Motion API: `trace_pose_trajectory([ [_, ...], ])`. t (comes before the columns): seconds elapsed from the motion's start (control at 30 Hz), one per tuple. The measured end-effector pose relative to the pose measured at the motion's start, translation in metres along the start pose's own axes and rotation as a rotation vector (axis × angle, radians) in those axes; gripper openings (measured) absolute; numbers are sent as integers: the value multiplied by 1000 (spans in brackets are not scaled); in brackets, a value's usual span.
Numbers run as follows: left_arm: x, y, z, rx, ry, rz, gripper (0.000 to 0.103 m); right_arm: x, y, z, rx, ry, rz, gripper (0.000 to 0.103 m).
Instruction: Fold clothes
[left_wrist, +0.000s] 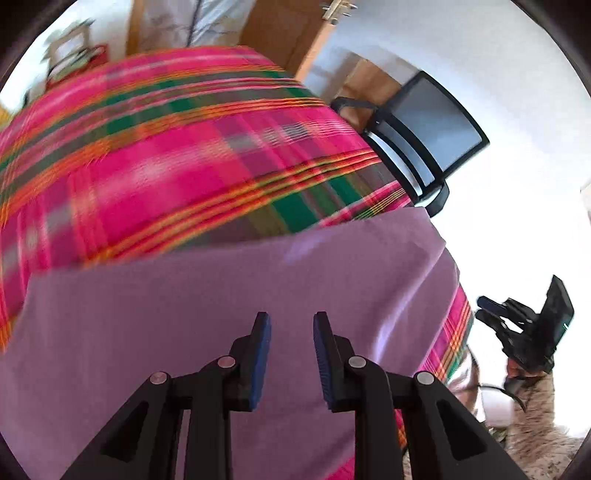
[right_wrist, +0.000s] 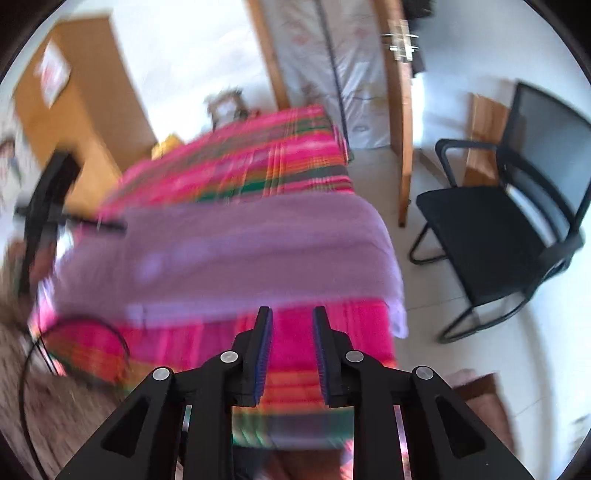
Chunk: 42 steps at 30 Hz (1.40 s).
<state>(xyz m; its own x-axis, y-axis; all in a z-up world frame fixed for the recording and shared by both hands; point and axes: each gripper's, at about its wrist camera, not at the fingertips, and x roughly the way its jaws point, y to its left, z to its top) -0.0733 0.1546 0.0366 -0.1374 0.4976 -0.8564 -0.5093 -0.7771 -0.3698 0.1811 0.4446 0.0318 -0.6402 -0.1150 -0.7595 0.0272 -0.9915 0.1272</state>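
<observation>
Overhead, both left gripper (left_wrist: 291, 323) and right gripper (right_wrist: 291, 317) spread, empty, above lilac cloth (left_wrist: 229, 310); no legible writing.

Plaid tablecloth (right_wrist: 295, 147), pink w/ green & orange stripes, covers the table & hangs over its near edge. Black mesh-back chair (right_wrist: 517, 221) on pale floor tiles, off the table's right edge. Wooden door (right_wrist: 400, 129) w/ metal handle past the far right corner. Wooden cabinet (right_wrist: 74, 110) beyond the left edge.
</observation>
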Motion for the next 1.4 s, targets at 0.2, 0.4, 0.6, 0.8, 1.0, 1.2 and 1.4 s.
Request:
trace_pose_trajectory([
  [0.2,37,-29,36,117,49,-9,24,-4,43,-11,-221,8,-95,32],
  [0.4,58,-48,48,211,99,4,24,23,61,-10,-101,16,74,33],
  [0.6,67,-54,51,239,133,-7,24,37,37,-9,239,-1,292,33],
  [0.8,73,-58,55,296,161,-12,24,48,40,-10,345,-32,365,33],
  [1.0,73,-58,59,346,150,5,24,53,37,-12,445,-45,388,33],
  [1.2,76,-69,55,433,153,-17,24,46,41,-15,476,-68,395,34],
  [1.4,73,-72,51,448,156,-56,18,40,41,-17,500,-90,396,20],
])
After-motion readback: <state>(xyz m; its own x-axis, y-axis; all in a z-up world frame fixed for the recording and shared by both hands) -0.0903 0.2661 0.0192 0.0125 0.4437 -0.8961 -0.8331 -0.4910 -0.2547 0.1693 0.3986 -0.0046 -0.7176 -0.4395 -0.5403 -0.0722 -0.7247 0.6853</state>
